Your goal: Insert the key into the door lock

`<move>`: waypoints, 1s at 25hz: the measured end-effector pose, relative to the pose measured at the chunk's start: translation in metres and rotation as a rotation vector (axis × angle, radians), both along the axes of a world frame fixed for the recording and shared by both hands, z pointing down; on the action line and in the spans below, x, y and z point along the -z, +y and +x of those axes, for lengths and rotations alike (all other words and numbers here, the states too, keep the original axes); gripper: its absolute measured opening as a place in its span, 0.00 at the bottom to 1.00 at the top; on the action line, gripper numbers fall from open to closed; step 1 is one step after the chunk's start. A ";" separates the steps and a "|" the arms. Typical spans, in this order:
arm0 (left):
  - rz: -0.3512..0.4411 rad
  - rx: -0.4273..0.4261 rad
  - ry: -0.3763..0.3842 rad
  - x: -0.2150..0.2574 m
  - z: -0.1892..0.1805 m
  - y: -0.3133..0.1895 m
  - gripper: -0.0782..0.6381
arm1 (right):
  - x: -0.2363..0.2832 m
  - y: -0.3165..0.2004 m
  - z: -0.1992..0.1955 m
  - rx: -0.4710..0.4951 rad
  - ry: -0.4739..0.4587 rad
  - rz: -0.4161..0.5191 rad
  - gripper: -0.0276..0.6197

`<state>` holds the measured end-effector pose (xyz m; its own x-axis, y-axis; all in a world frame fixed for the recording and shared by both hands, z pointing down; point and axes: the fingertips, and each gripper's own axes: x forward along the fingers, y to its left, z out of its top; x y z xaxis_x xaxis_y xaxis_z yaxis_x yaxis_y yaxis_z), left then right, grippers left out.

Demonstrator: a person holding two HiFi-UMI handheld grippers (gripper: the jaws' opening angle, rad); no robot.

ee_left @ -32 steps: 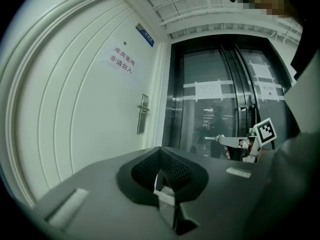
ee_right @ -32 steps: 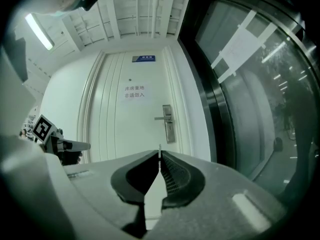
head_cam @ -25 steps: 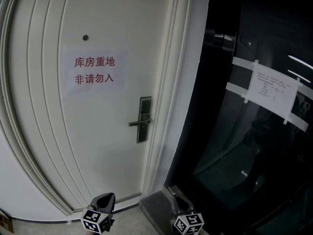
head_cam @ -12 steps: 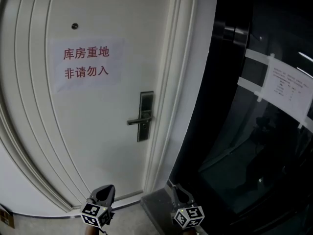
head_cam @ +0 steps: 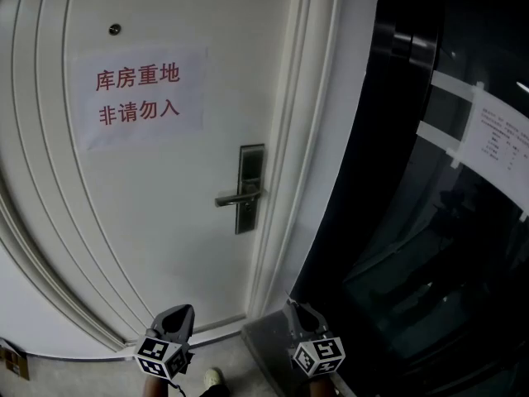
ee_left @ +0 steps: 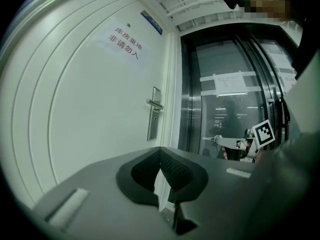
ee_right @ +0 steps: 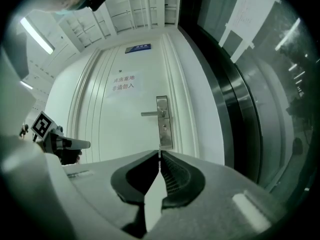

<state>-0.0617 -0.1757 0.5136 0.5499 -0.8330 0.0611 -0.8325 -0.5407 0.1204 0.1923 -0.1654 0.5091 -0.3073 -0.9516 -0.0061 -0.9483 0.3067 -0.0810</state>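
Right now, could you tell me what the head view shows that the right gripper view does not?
Only the head view: a shoe and the right gripper from outside, with its marker cube. Only the right gripper view: the blue plate above the door, a ceiling light, and that gripper's jaws, closed together. Both: the white door, its red-lettered sign, the lock plate with its lever handle, the left gripper and the taped notice on the glass.

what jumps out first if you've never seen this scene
The paper sign with red characters, high on the white door, catches the eye first. Next comes the metal lever handle on its lock plate at the door's right edge, then the dark glass wall on the right.
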 end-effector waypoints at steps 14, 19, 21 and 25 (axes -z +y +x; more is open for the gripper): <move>0.006 -0.014 -0.018 0.002 -0.001 -0.088 0.11 | 0.002 -0.079 -0.004 0.004 -0.001 0.031 0.06; 0.001 -0.020 -0.027 0.004 -0.001 -0.117 0.11 | 0.008 -0.109 -0.006 0.009 0.006 0.036 0.06; -0.002 -0.023 -0.027 0.003 0.001 -0.126 0.11 | 0.011 -0.120 -0.006 0.010 0.025 0.048 0.06; -0.013 -0.027 -0.027 0.000 0.004 -0.141 0.11 | 0.019 -0.141 -0.010 0.022 0.066 0.071 0.06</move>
